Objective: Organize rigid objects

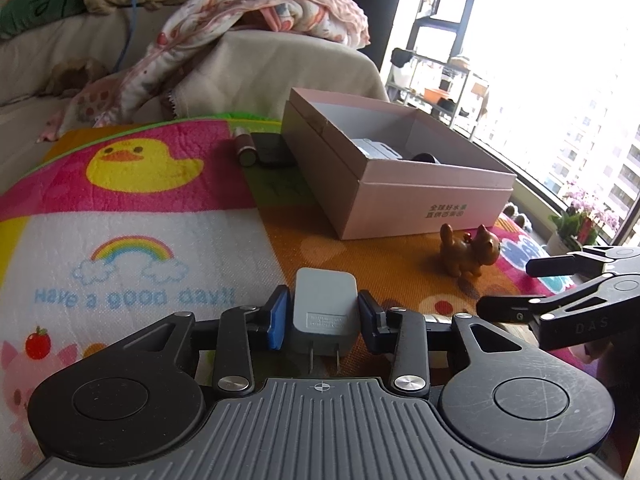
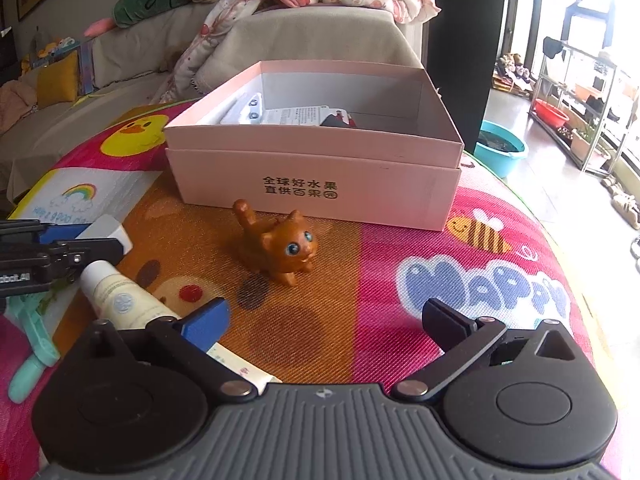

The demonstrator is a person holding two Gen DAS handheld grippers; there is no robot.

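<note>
The left gripper (image 1: 323,316) pinches a grey USB charger (image 1: 325,312) near the pink box (image 1: 400,196); a shallow side grip could let it twist free. The right gripper (image 2: 326,322) gapes empty before the cat figurine (image 2: 286,250), which might tip if nudged.

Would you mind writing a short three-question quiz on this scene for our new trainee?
1. True or false: the left gripper is shut on the grey charger.
2. What stands between the right gripper and the pink box? A) cat figurine B) mug C) spoon
3. Is the pink box's top open or covered?

Key: 1 true; 2 A; 3 open.
</note>
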